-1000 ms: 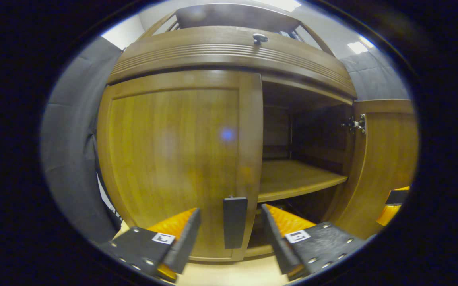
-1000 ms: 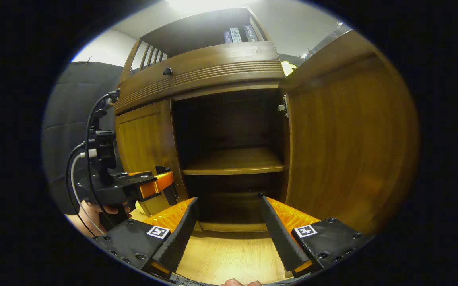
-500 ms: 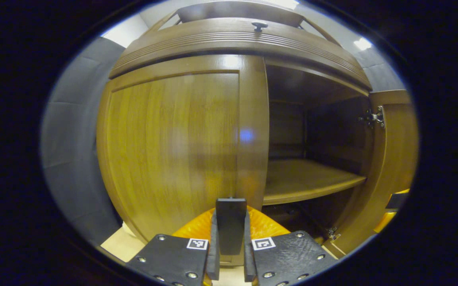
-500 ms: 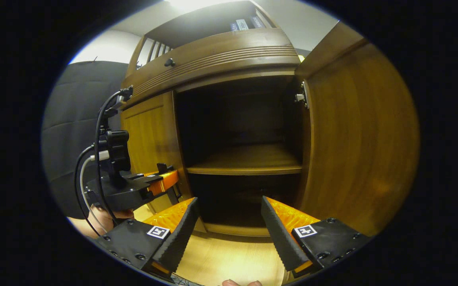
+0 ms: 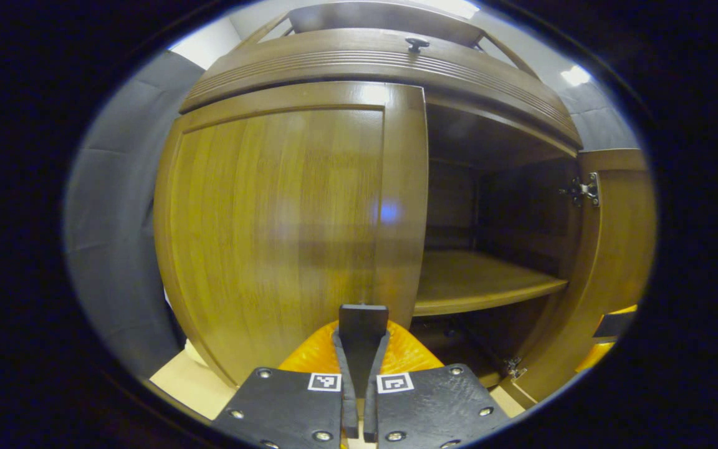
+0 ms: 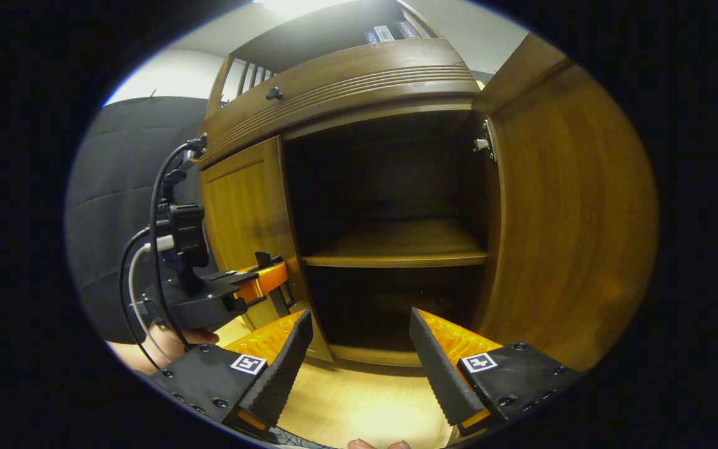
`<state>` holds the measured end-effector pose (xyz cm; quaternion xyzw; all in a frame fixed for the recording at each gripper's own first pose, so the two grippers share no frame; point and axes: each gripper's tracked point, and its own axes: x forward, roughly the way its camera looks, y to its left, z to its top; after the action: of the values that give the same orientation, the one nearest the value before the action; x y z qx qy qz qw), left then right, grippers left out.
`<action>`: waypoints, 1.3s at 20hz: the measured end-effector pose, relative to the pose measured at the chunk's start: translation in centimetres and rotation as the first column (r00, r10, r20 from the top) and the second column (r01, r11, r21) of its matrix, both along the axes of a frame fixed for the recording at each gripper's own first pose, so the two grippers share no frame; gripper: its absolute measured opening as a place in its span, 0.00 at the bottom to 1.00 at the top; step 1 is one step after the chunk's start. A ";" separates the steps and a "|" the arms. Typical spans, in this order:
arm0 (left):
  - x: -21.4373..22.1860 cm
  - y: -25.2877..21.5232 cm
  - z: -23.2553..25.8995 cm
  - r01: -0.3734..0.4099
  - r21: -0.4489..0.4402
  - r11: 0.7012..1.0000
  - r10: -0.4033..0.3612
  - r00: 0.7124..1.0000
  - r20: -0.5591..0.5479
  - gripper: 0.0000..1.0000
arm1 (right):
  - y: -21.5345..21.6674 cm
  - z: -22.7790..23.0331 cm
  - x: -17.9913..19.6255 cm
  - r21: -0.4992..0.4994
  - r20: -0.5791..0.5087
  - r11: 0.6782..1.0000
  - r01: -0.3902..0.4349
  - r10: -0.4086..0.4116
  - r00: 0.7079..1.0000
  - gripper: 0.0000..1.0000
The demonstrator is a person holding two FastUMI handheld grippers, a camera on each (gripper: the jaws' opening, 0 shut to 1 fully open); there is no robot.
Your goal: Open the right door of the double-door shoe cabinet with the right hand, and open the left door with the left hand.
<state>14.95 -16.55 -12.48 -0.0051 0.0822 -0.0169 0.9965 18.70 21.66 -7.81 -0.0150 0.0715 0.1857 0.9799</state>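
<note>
Left tool (image 5: pixel 359 349) pinching flat black handle (image 5: pixel 363 324) of brown wooden left door (image 5: pixel 284 212) | right tool (image 6: pixel 359 355) spread, facing open cabinet beside swung-out right door (image 6: pixel 571 212).

Up at twelve o'clock, books (image 6: pixel 389 32) standing on the top shelf (image 6: pixel 309 37). Ceiling light (image 5: pixel 575 75) glowing at one o'clock. Pale wooden floor (image 6: pixel 359 405) down at six o'clock.

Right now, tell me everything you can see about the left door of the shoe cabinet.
The left door is glossy brown wood, a flat panel set in a plain frame. It stands upright and looks shut or nearly so, beside the open right half of the cabinet. A flat black handle sits low on its inner edge, and the left gripper is closed on that handle.
</note>
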 end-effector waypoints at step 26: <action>-15.9 8.7 1.0 0.096 -0.028 0.995 -0.095 0.995 0.034 0.06 | 0.5 0.3 -3.4 0.025 0.065 0.976 0.218 -0.219 0.973 0.92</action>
<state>-0.91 -7.84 -11.48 -0.0158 0.0660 -0.0659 0.9955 15.30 22.17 -7.54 -0.0047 0.0380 0.0767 0.9963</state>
